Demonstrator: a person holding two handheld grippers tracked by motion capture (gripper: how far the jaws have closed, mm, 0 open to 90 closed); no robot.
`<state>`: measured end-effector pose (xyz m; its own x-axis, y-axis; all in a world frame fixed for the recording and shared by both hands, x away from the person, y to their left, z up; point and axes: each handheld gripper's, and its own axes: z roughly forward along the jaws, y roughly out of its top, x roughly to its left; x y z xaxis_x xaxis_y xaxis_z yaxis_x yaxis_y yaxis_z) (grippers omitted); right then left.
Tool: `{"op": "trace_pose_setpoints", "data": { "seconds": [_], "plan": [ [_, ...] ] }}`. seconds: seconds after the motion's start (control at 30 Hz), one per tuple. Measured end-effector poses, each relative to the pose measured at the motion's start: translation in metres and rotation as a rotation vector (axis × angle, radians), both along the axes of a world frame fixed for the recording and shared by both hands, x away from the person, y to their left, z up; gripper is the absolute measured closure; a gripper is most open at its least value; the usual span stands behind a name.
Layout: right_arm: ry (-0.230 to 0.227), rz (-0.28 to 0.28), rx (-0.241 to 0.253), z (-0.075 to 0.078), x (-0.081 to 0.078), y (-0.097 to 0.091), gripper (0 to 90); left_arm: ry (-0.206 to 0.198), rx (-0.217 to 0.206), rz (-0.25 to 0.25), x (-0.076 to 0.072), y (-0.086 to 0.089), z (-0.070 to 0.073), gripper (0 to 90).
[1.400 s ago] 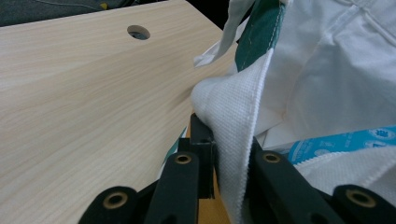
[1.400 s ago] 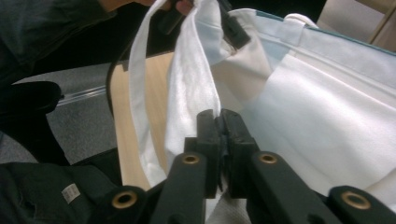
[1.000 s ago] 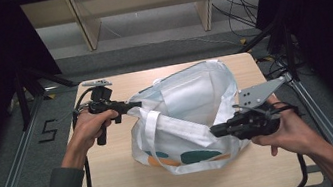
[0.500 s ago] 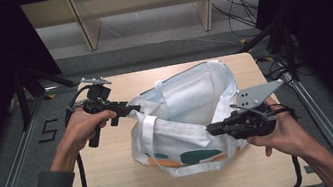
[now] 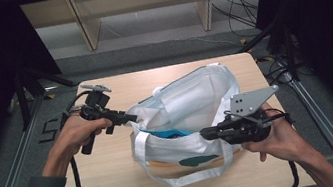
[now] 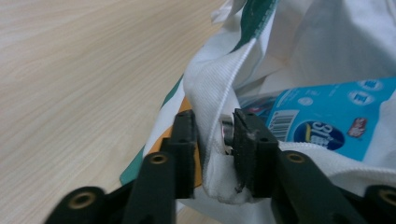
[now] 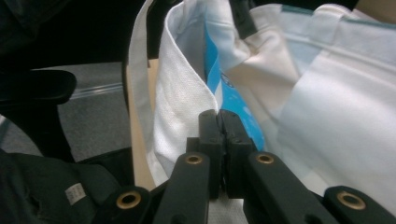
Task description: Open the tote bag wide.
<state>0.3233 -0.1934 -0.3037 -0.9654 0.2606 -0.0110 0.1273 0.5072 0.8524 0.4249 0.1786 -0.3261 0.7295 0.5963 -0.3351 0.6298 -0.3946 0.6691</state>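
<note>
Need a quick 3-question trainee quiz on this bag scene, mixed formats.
1. True or false: the right gripper is shut on the rim of the white bag.
2. What colour is the packet inside the bag? A) red B) blue C) black
3. Fill in: in the left gripper view, the bag's hem passes between the jaws of the left gripper, which stand ____ .

Key: 1 true. 2 B. 3 apart; the jaws have just been closing, with a gap left beside the hem.
</note>
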Motion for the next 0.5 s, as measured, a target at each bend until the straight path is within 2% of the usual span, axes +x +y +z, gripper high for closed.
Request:
{"op": "trace_pose_setpoints", "data": {
  "seconds": [0.03,0.1,0.17,0.2,0.23,0.27,0.3,0.33,0.37,0.43,0.5],
  "plan": [
    [-0.003,-0.006,-0.005,0.001,0.000,0.000,89.5,-0.004,0.001,-0.002,0.001,-0.002,-0.002,71.5],
    [-0.025,-0.034,0.000,0.003,0.001,-0.002,89.1,-0.008,-0.012,0.025,0.005,-0.003,-0.006,74.9],
    [-0.009,-0.068,0.004,0.006,0.002,-0.004,88.6,-0.015,-0.026,0.062,0.013,-0.005,-0.011,77.0],
    [-0.025,-0.068,0.004,0.007,0.005,-0.005,87.9,-0.013,-0.028,0.067,0.015,-0.006,-0.012,77.4],
    [-0.010,-0.072,0.008,0.008,0.006,-0.006,86.5,-0.005,-0.032,0.076,0.019,-0.008,-0.013,77.7],
    [-0.018,-0.068,0.006,0.009,0.009,-0.007,84.7,0.002,-0.034,0.074,0.022,-0.010,-0.015,77.9],
    [-0.003,-0.085,0.016,0.011,0.010,-0.006,81.3,0.006,-0.040,0.081,0.024,-0.011,-0.016,77.9],
    [-0.009,-0.094,0.038,0.014,0.012,-0.005,78.2,0.014,-0.040,0.081,0.027,-0.012,-0.017,78.0],
    [0.013,-0.088,0.055,0.017,0.011,-0.003,76.0,0.007,-0.038,0.090,0.029,-0.013,-0.018,78.7],
    [0.001,-0.086,0.080,0.022,0.010,0.007,75.0,0.016,-0.043,0.094,0.033,-0.013,-0.019,81.9],
    [-0.014,-0.082,0.050,0.025,0.010,0.020,73.5,0.019,-0.048,0.097,0.034,-0.013,-0.020,81.6]
  ]
}}
